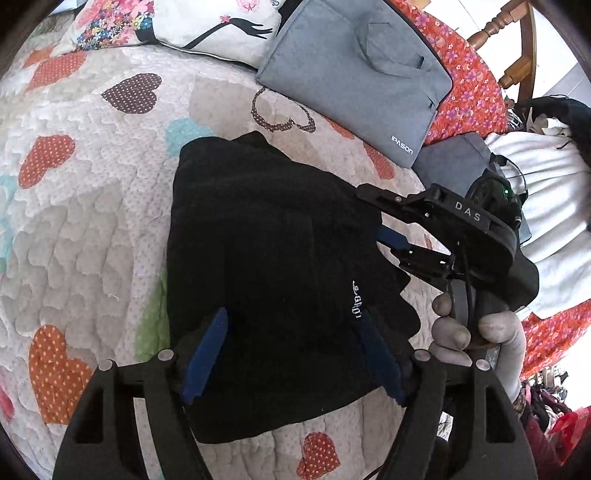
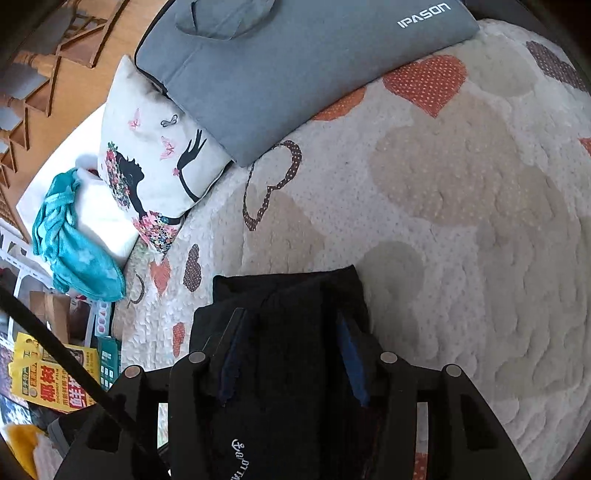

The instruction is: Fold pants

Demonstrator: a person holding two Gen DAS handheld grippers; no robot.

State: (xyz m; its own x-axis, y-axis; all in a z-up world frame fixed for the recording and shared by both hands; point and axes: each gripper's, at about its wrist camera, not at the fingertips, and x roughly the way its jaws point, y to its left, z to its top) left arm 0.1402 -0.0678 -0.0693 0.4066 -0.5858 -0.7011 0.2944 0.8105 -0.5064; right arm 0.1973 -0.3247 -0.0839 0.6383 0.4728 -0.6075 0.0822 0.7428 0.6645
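Note:
Black pants [image 1: 258, 221], folded into a thick bundle with a small white logo, lie on a heart-patterned quilt [image 1: 92, 240]. My left gripper [image 1: 291, 317] stands open over the near part of the bundle, its blue pads [image 1: 205, 362] spread wide on either side of the fabric. My right gripper [image 1: 369, 214], held by a hand [image 1: 454, 332], comes in from the right and is shut on the bundle's right edge. In the right wrist view the pants [image 2: 288, 291] fill the gap between the right gripper's [image 2: 291, 317] pads.
A grey laptop bag [image 1: 354, 74] and a printed white cushion [image 1: 207, 26] lie at the far side of the quilt. A teal cloth [image 2: 74, 243] sits beyond the cushion. The person's white sleeve [image 1: 546, 206] is at the right. A wooden chair [image 1: 517, 44] stands behind.

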